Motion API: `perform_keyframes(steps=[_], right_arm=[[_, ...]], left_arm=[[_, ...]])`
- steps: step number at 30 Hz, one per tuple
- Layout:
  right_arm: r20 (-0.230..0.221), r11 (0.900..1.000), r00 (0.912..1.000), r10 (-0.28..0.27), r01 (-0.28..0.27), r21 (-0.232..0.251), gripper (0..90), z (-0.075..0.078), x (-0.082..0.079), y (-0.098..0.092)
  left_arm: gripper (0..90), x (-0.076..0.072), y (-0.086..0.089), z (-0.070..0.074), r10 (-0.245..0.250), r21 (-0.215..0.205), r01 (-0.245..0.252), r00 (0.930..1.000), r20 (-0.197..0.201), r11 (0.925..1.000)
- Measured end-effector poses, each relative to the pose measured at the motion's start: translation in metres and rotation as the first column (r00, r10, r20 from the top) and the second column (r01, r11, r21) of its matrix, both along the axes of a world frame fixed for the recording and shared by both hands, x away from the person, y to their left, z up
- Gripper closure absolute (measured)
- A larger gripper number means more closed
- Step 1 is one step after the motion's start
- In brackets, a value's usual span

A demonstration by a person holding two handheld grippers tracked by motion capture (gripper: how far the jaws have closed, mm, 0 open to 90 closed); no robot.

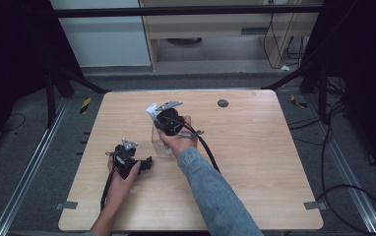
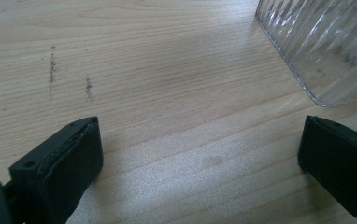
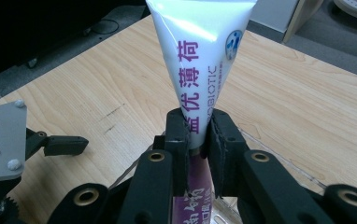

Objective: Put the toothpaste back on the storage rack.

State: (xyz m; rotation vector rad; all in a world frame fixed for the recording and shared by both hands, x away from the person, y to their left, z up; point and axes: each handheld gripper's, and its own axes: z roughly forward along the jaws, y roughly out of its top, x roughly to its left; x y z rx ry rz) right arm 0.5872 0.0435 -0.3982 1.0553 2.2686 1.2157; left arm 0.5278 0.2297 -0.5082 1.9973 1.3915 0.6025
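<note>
A white toothpaste tube (image 3: 200, 51) with purple lettering stands upright between the jaws of my right gripper (image 3: 199, 126), which is shut on its narrow lower part. Its wide crimped end points away from the camera. In the high view the right gripper (image 1: 162, 123) holds the tube (image 1: 152, 111) over a clear ribbed glass container (image 1: 160, 145) near the table's middle. My left gripper (image 1: 148, 163) rests low on the wood to the left of the container, held by a hand. Its jaws stand open over bare wood (image 2: 200, 140), with the ribbed container (image 2: 326, 46) just ahead to the right.
The wooden table (image 1: 255, 167) has a small dark round mark (image 1: 222, 103) near its far edge. A black cable (image 1: 208, 152) trails from the right gripper over the sleeve. Tripod legs and floor cables surround the table.
</note>
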Motion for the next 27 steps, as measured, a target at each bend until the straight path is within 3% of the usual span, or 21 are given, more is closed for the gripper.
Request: perform_keyframes(steps=[27], right_arm=[[-0.010,1.000,0.9999,-0.002,0.002,0.005,78.6,0.0003,0.0000,-0.0031]], left_arm=[[0.0,0.0002,-0.0001,0.0000,-0.002,0.000,0.002,1.0000,0.000,1.0000]])
